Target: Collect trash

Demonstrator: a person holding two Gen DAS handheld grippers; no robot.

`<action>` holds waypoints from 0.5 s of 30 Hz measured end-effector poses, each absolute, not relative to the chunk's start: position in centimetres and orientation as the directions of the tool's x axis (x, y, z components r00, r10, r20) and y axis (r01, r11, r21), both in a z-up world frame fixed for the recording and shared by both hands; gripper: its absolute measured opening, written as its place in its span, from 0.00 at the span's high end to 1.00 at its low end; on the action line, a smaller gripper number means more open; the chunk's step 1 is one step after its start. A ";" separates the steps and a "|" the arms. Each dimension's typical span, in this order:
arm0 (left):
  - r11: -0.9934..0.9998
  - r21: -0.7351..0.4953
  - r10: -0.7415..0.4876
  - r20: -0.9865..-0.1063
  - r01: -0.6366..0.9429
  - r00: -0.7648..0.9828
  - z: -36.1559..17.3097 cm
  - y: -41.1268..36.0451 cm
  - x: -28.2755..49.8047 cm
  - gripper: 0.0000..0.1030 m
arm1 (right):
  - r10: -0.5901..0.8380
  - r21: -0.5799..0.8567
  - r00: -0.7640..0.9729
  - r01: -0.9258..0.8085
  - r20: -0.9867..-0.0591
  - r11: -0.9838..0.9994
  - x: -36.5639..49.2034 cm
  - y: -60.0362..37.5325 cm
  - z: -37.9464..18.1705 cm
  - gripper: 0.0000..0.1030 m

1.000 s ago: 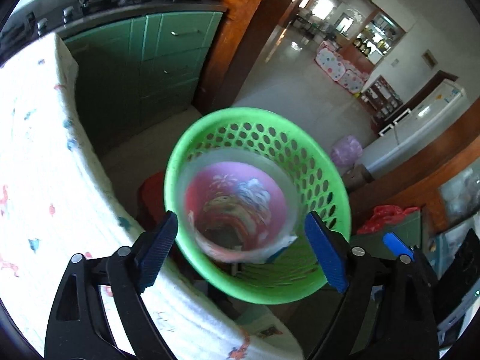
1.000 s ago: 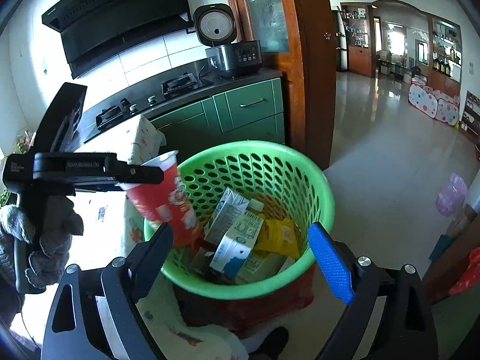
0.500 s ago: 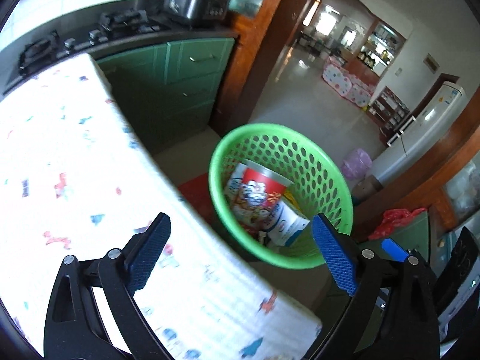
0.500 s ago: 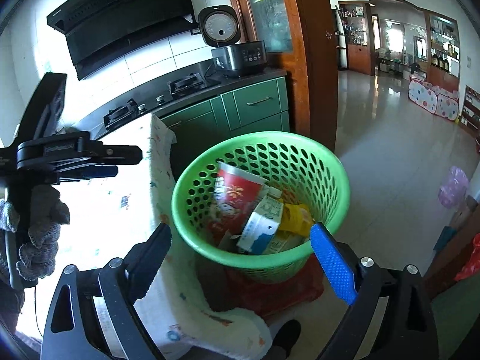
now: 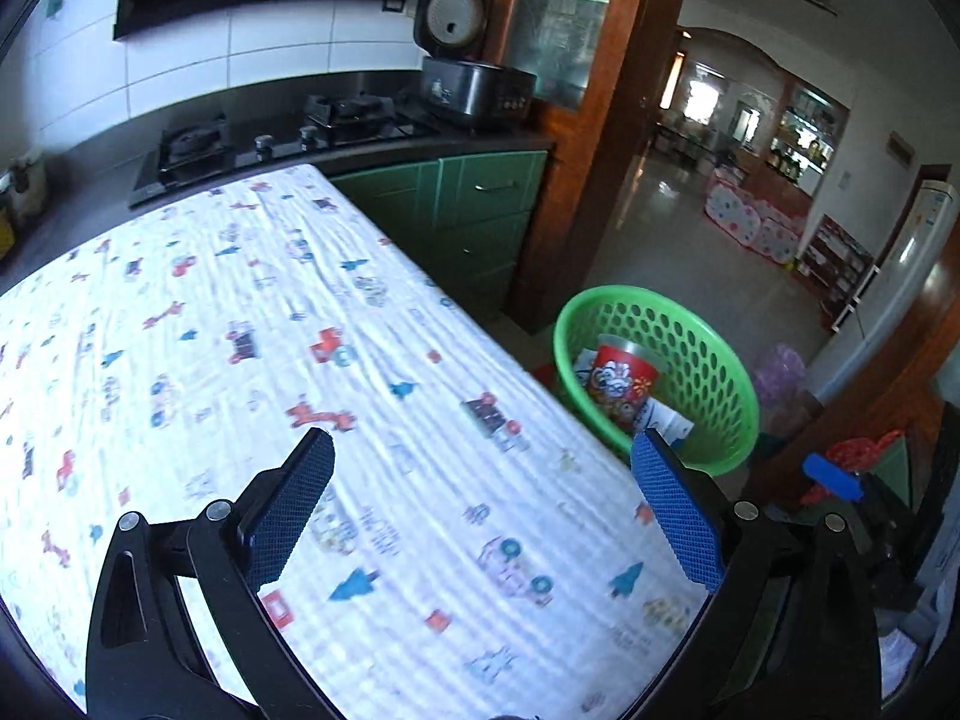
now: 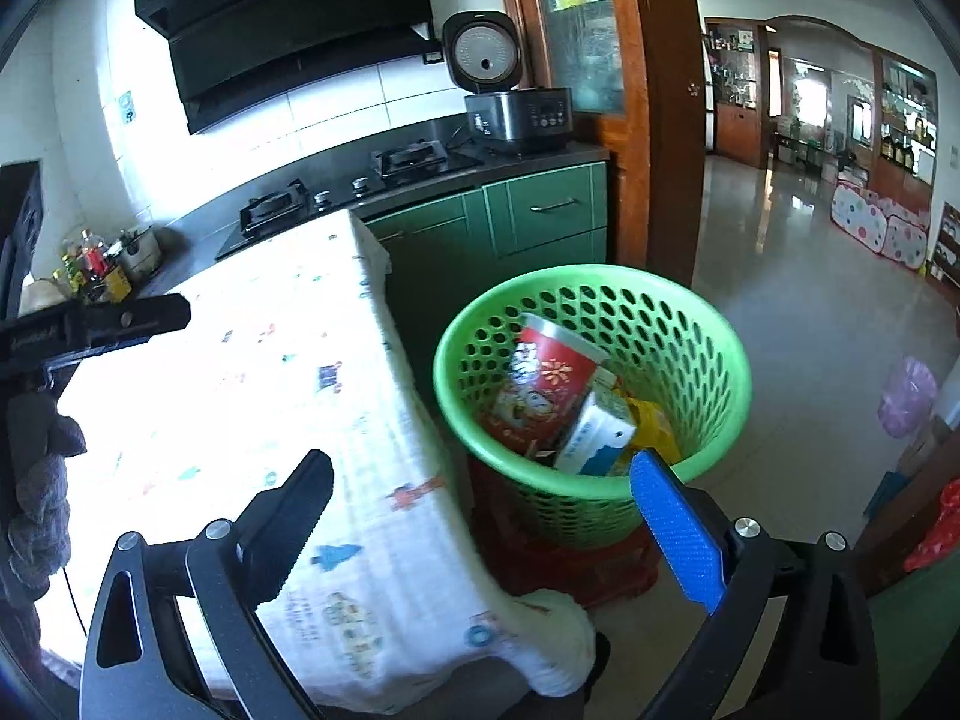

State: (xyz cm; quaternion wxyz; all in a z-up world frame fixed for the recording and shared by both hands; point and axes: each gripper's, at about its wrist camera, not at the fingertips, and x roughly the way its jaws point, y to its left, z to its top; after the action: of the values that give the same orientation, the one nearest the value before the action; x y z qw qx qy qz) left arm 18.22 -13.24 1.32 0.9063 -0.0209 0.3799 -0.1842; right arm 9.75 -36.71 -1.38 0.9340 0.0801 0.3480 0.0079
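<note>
Green plastic is what I look for first, so I place everything by the green basket. From my left camera, the basket sits on the floor past the far corner of the table. A red cup lies inside it with other trash. My left gripper hangs over the table, well apart from the basket. Its fingers have just been spreading and now stand wide, with nothing between them. I see no trash on the cloth from here.

From my right camera, the basket is close, just beside the table edge. The red cup leans in it next to a white carton and a yellow wrapper. My right gripper also has just spread its fingers wide and empty.

I think the trash is all in. What could go wrong? The basket stands on a small red stool, so a bump from my right gripper could tip it. A finger could also catch the loose cloth and drag it.
</note>
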 end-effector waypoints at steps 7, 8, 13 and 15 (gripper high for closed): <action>0.965 -0.100 -0.248 -0.653 0.242 0.715 1.9 -9.7 14.7 0.05 | 0.082 0.167 0.766 0.033 -0.638 0.985 8.7 -34.9 -0.9 0.07; 0.968 -0.095 -0.238 -0.649 0.233 0.722 1.8 -9.1 14.3 0.05 | 0.083 0.164 0.764 0.031 -0.639 0.986 8.6 -34.6 -0.9 0.07; 0.978 -0.078 -0.197 -0.633 0.191 0.749 1.5 -6.7 12.3 0.05 | 0.069 0.127 0.773 0.015 -0.631 0.992 8.0 -33.1 -0.6 0.07; 0.981 -0.069 -0.183 -0.626 0.180 0.758 1.4 -6.0 11.6 0.05 | 0.073 0.123 0.778 0.005 -0.623 0.992 7.6 -32.6 -0.3 0.07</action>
State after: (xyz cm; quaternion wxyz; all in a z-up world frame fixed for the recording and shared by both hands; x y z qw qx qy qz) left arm 11.64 -5.97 1.37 0.9375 -0.0024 0.3341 -0.0969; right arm 7.64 -32.64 -0.31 0.9411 0.0591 0.3324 0.0182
